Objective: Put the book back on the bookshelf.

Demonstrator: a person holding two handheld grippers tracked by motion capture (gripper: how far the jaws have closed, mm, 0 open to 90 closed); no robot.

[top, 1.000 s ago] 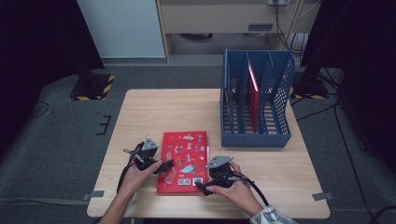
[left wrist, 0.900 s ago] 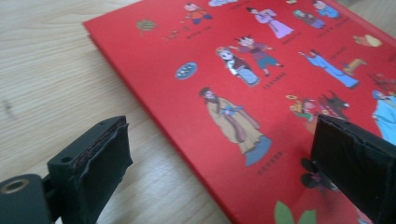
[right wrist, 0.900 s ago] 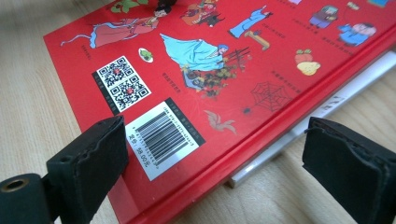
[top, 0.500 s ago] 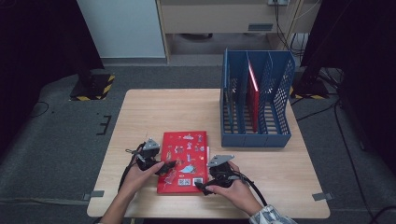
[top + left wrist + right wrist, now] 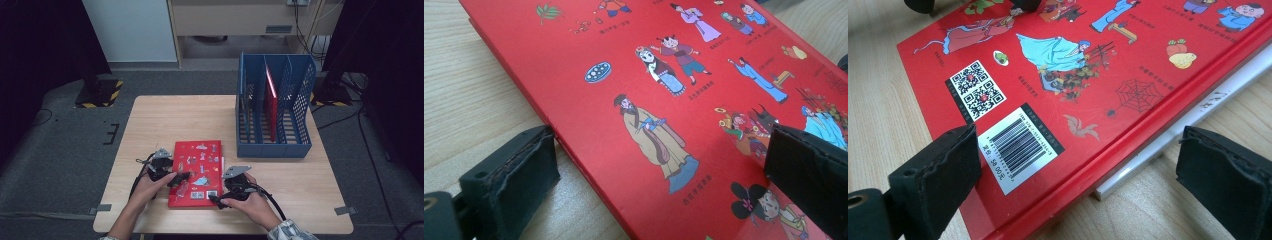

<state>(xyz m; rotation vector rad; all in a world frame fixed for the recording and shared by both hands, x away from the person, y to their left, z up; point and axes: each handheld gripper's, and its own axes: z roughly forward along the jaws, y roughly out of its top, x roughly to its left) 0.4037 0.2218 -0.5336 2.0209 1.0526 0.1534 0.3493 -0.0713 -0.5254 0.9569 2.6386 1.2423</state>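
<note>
We see a flat red hardcover book (image 5: pixel 196 172) with cartoon figures printed on its cover lying on the pale wooden table (image 5: pixel 175 120), toward the six o'clock edge and a little left of centre. Our left gripper (image 5: pixel 181 178) sits at the book's nine o'clock edge; its jaws have just been opening and now stand spread wide, one over the bare wood beside the book, the other above the cover, neither pressing on it. Our right gripper (image 5: pixel 214 199) rests at the book's five o'clock corner, jaws likewise spread, one over the barcode (image 5: pixel 1019 145) and the other out past the book's edge, where a thin white slab (image 5: pixel 1175 132) peeks from under the cover. At two o'clock on the table stands a blue perforated plastic file rack (image 5: pixel 274 107) with a second red book (image 5: pixel 270 102) upright in a middle slot.
</note>
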